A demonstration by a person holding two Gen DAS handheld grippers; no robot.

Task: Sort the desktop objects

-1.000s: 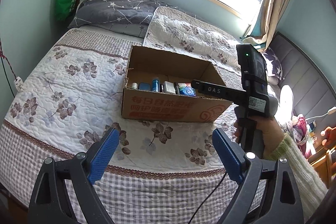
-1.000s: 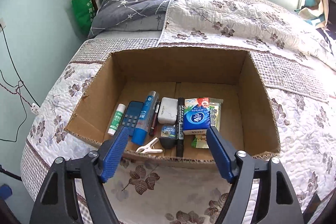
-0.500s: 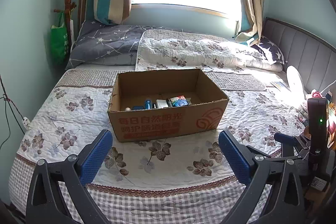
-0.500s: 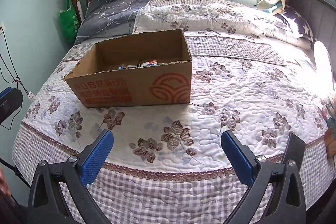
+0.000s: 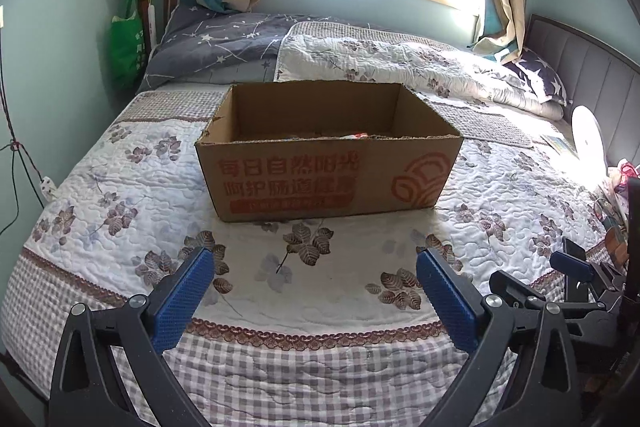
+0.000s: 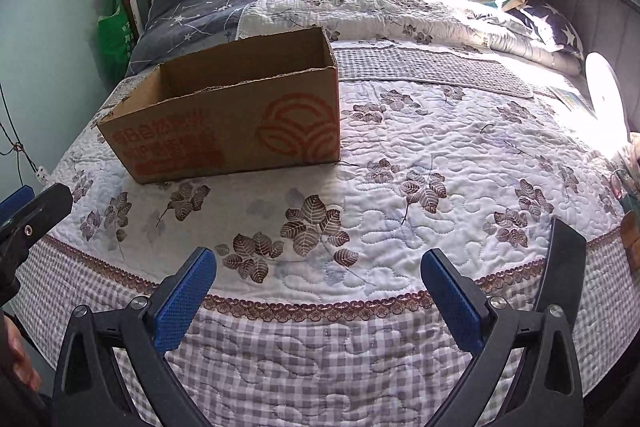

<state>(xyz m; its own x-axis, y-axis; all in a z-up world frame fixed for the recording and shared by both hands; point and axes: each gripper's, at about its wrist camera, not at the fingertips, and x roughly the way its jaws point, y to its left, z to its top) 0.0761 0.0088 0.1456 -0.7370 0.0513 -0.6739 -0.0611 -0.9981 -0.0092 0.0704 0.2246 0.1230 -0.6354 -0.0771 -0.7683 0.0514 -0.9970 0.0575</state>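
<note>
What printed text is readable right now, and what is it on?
"每日自然阳光": top red line on the cardboard box front.
Second red line: partly legible, not sure enough to quote.
Red band beneath: too blurred.
Green bag: print too small.
Both grippers, left and right: no text.

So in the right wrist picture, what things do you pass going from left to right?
Green bag → cardboard box → flowery quilt → star pillow → white round thing at the bed's edge.
</note>
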